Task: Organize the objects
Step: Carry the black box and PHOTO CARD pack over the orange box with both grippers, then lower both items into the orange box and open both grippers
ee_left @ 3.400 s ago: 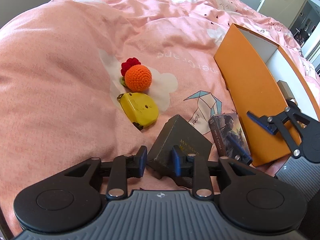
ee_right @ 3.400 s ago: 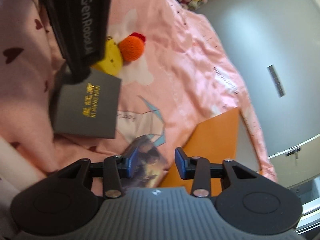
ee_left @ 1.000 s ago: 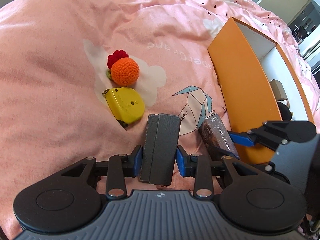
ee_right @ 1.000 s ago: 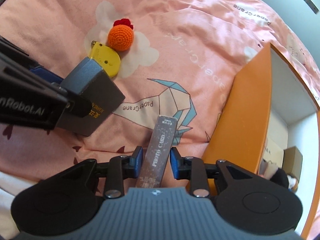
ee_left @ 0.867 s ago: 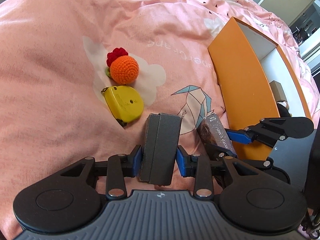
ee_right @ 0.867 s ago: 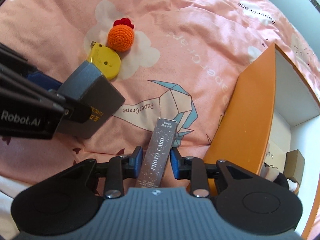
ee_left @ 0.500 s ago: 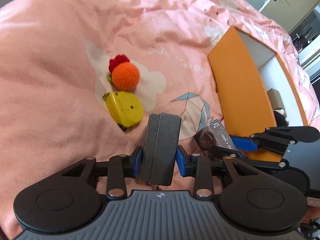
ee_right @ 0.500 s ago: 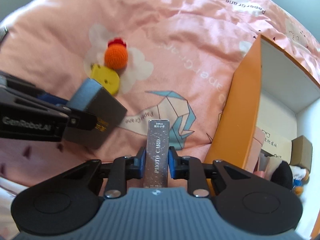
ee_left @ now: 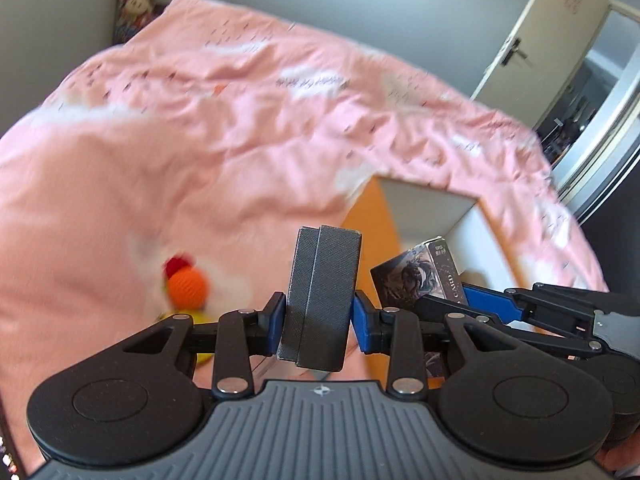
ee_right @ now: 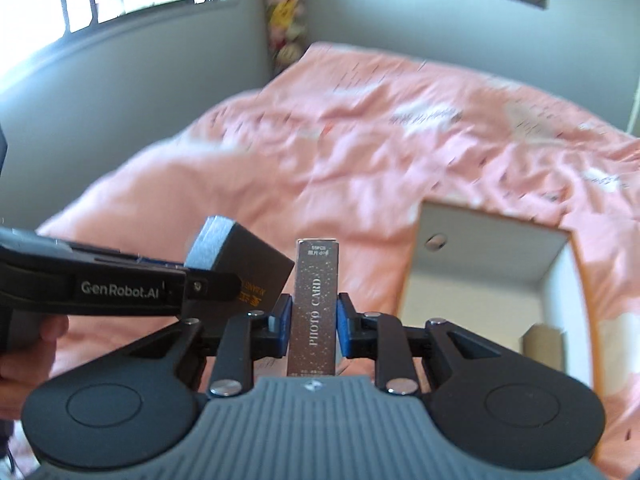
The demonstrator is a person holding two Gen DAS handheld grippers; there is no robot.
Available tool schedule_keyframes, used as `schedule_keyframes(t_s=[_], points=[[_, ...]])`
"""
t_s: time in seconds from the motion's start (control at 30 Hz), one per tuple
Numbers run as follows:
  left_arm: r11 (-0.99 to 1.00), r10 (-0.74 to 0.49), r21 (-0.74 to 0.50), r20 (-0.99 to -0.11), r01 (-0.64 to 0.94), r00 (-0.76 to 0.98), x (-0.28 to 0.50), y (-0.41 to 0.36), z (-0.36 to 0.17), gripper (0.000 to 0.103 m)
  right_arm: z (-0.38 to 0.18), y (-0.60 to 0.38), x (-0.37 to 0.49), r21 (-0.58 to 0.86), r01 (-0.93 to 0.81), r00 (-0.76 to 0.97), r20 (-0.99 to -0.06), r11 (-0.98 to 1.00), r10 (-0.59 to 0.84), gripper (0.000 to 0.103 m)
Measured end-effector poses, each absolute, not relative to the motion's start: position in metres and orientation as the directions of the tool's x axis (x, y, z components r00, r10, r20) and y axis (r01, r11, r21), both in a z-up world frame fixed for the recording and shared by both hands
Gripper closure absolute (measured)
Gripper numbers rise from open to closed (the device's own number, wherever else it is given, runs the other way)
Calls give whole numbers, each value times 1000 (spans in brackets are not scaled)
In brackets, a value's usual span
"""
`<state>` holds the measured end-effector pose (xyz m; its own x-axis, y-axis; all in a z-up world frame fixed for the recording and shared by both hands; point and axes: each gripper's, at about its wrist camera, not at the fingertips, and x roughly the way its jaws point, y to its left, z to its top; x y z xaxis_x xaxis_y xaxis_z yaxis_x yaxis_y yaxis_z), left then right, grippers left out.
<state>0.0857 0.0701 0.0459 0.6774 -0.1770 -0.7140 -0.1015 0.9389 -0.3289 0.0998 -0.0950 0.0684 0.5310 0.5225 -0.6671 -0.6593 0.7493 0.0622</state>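
- Grey box (ee_left: 322, 294): pinched on its side faces by the left gripper (ee_left: 318, 322), held above the bed (ee_left: 200, 128).
- Card box (ee_right: 316, 304): pinched upright by the right gripper (ee_right: 311, 322), just beside the grey box.
- Orange bin (ee_right: 404, 292): open, near the bed's right edge (some items inside).
- Risk: with both loads close together, they could collide over the bin; the orange ball (ee_left: 188, 289) remains on the bed.

Crochet ball (ee_left: 188, 289) left of storage box (ee_left: 430, 212)
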Motion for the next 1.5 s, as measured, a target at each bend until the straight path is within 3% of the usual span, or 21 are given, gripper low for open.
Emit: schedule_keyframes(t_s=[0.2, 0.53, 0.87, 1.13, 1.33, 1.5], points=[[944, -216, -330, -664, -21, 715, 112, 32, 68, 64, 87, -123, 123, 47, -600, 599, -635, 799, 487, 79], [951, -215, -308, -689, -10, 692, 162, -18, 54, 64, 84, -165, 176, 89, -492, 653, -620, 866, 435, 79], [989, -118, -146, -709, 19, 695, 199, -44, 44, 66, 41, -179, 233, 259, -406, 593, -655, 876, 469, 79], [971, -226, -221, -750, 87, 622, 235, -47, 36, 66, 26, -194, 255, 324, -349, 588, -655, 879, 475, 79], [977, -187, -210, -801, 26, 569, 248, -51, 12, 66, 5, -207, 272, 421, -281, 558, -660, 862, 504, 79], [994, -60, -100, -806, -36, 589, 252, -62, -1, 66, -14, -203, 288, 489, -221, 546, -655, 844, 522, 80]])
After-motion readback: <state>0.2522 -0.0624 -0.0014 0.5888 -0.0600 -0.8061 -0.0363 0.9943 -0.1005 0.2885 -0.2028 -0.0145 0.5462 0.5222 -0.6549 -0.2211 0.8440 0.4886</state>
